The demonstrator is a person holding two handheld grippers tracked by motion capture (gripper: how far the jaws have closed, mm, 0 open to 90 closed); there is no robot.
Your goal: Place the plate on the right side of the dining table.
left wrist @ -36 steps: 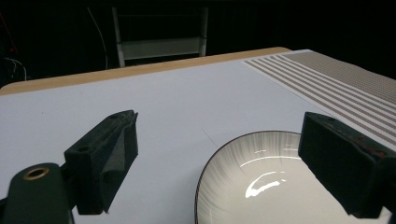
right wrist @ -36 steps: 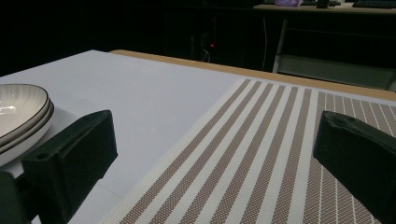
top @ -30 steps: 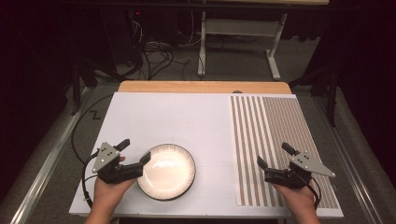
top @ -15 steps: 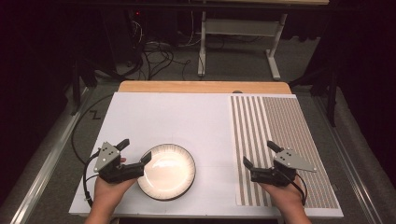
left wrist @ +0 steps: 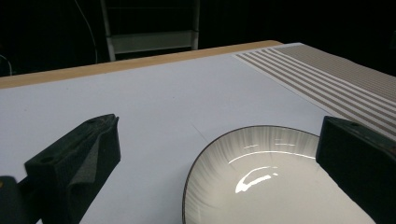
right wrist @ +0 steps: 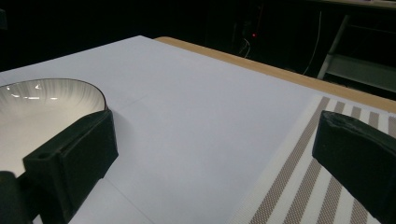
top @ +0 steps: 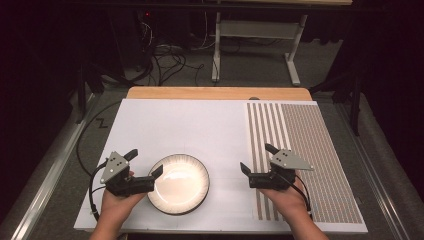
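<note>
- Plate, a round, glossy cream ceramic dish with fine radial ribbing and a dark rim, lies flat on the white tabletop sheet close to its near edge, left of the middle.
- Left gripper sits at the plate's left rim; its jaws have just been opening and now stand wide, one on each side of the rim, pads clear of it in the left gripper view.
- Right gripper, jaws also spread and empty, hovers at the left edge of the striped beige woven placemat, well apart from the plate, which shows to the left in its own view.
- The step in hand looks like a release or re-grip at the rim. To do it well, the left hand should keep the jaws level with the rim so they neither tip nor drag the dish.
- If the right gripper is to take the far rim, a low, slow approach across the bare sheet would avoid nudging the plate toward the near edge.
</note>
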